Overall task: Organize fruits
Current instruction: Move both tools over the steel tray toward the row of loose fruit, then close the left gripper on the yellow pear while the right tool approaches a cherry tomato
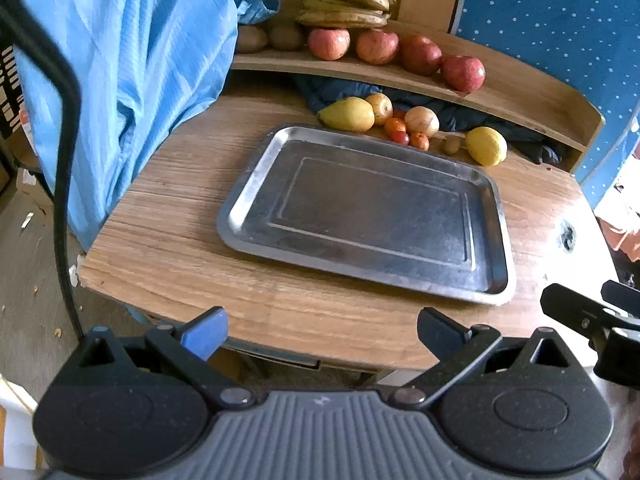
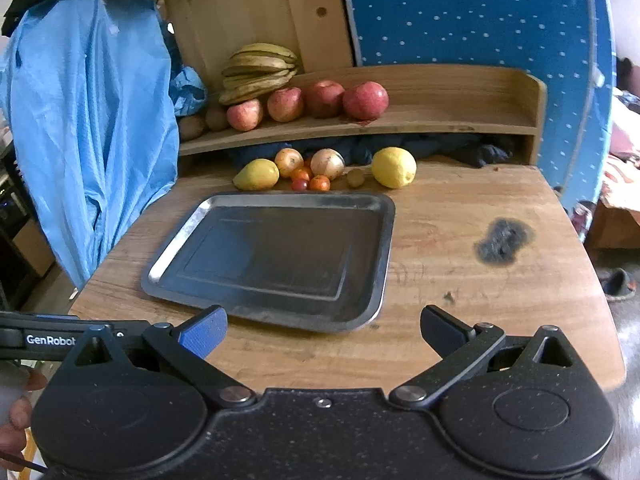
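My left gripper [image 1: 320,332] and right gripper [image 2: 322,330] both hang with jaws wide apart and unloaded before the bare steel tray [image 2: 192,220], the loose fruit pile [image 2: 316,170] lying just behind it, possibly tomatoes among them, too small to tell.

Stuff that's half hidden or cut off

The blue cloth [image 1: 132,80] covers the shelf's [image 2: 400,118] left end. One brown fruit [image 1: 251,38] sits partly behind it, and the type's unclear. Dark fabric [image 2: 440,146] is tucked under the shelf. The right gripper [image 1: 596,320] gets clipped by the left view's edge.
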Tool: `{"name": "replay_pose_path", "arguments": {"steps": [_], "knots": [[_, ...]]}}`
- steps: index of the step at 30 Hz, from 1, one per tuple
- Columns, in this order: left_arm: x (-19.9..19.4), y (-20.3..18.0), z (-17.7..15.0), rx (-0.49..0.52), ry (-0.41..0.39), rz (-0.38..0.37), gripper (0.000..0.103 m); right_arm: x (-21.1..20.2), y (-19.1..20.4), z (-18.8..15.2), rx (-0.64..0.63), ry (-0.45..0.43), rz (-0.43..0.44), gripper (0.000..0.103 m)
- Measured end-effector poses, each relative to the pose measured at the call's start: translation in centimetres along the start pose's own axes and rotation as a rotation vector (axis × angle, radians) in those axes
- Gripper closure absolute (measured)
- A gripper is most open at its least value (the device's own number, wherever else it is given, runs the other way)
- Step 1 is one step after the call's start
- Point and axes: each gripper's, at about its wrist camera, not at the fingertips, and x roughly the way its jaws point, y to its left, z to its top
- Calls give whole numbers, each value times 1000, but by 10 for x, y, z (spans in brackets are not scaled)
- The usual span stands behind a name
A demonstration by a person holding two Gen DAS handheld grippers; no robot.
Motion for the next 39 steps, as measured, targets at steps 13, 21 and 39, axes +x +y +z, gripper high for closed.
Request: {"name": "replay_pose_path", "arguments": {"steps": [13, 21, 39], "knots": [[9, -36, 23, -67, 5, 108, 0, 28, -50, 33, -58, 11, 133, 0], [12, -30, 48, -95, -13, 156, 0, 41, -55, 48, -72, 18, 173, 0], [73, 14, 140, 50, -12, 32, 0, 103, -5, 87, -33, 1, 105, 0]]}}
